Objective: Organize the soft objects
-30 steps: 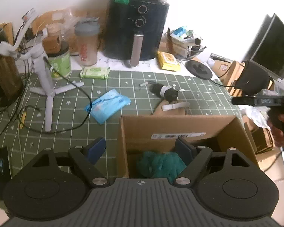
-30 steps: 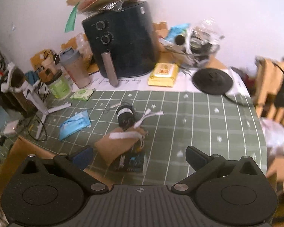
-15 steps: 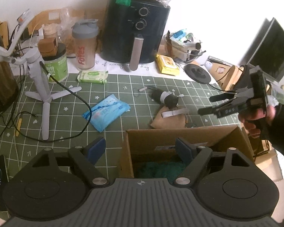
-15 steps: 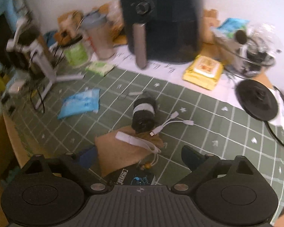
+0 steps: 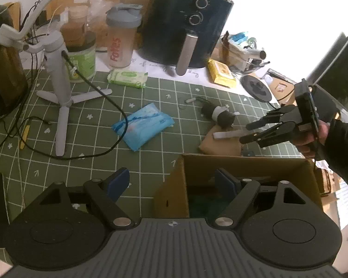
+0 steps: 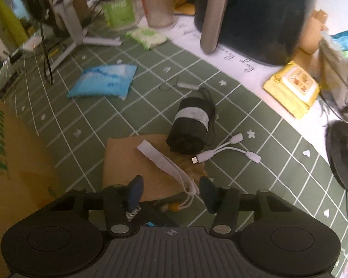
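The right tongs point(image 6: 170, 193) have just been closing, their pads astride the tan drawstring pouch point(image 6: 132, 162) and its white strap point(image 6: 164, 164), not yet pressing. The left tongs point(image 5: 171, 183) gape empty over the cardboard box point(image 5: 241, 164) at the worktop point(image 5: 99, 139)'s near edge.

A flat tan cloth pouch point(image 6: 136, 164) with a white strap lies beside a rolled black fabric bundle point(image 6: 190, 125) — a crinkled blue soft pack point(image 6: 104, 82) sits apart.
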{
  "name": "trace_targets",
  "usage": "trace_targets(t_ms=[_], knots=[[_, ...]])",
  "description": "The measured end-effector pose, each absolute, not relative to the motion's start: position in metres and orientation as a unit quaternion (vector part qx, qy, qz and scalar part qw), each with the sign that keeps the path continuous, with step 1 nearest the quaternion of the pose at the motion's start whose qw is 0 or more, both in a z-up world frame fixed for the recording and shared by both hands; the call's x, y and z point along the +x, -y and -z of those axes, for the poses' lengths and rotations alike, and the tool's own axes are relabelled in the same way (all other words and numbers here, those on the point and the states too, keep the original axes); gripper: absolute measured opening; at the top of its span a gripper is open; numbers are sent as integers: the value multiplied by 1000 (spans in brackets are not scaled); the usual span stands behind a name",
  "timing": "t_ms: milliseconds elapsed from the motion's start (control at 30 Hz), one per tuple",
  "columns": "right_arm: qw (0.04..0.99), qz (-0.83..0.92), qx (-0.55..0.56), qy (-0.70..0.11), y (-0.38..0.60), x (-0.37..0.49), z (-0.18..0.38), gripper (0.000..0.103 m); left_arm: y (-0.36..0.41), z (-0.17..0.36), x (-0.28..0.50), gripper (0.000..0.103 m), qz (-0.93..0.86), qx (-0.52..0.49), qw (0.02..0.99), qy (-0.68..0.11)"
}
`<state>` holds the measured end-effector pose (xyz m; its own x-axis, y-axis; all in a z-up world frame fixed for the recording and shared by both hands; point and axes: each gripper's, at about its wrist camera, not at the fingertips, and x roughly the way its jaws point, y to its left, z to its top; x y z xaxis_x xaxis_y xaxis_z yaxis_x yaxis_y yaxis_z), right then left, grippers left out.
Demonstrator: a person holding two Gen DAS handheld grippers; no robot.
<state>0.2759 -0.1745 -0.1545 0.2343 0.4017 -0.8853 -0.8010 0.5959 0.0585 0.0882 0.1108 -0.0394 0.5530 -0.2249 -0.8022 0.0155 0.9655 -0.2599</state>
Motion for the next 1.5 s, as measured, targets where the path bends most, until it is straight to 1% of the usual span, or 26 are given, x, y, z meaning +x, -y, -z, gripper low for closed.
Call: trace_targets(t_ms=[133, 267, 333, 367, 433, 467, 500, 533, 567, 600, 767, 933, 1167, 1333, 1500], knots=[[750, -397, -213, -484, 166, 287, 162, 50, -115, 42, 89, 80, 62, -116, 873, -470], [732, -417, -240, -483, 153, 288, 169, 50, -120, 43, 91, 80, 55, -121, 871, -473], [726, -417, -256, -483, 148, 288, 173, 43, -120, 44, 92, 80, 53, -121, 870, -474], [724, -415, -262, -485, 145, 289, 175, 37, -120, 44, 92, 80, 53, -121, 870, -475], [721, -410, -273, -487, 142, 290, 177, 33, -120, 44, 93, 80, 53, -118, 870, -475], [719, -412, -277, -487, 141, 290, 176, 29, -120, 44, 94, 80, 53, -117, 871, -475], [716, -413, -283, -487, 140, 289, 176, 21, -120, 43, 95, 80, 54, -115, 871, -475], [712, -415, -290, -486, 139, 288, 176, 17, -120, 43, 95, 80, 55, -114, 871, -474], [709, -419, -296, -485, 139, 286, 176, 10, -120, 42, 96, 80, 55, -113, 872, -474], [706, -422, -298, -484, 139, 284, 175, 6, -121, 41, 98, 80, 56, -111, 873, -472], [701, -434, -309, -475, 142, 274, 169, 4, -120, 36, 108, 80, 64, -98, 878, -464], [726, -423, -294, -456, 152, 268, 151, 3, -118, 31, 120, 80, 76, -78, 884, -455], [795, -340, -250, -436, 175, 266, 124, 3, -114, 25, 142, 80, 86, -46, 888, -450], [821, -296, -210, -440, 193, 260, 111, 3, -108, 26, 162, 80, 100, -6, 885, -454], [839, -264, -172, -443, 210, 245, 100, 3, -98, 38, 188, 80, 113, 42, 875, -469]])
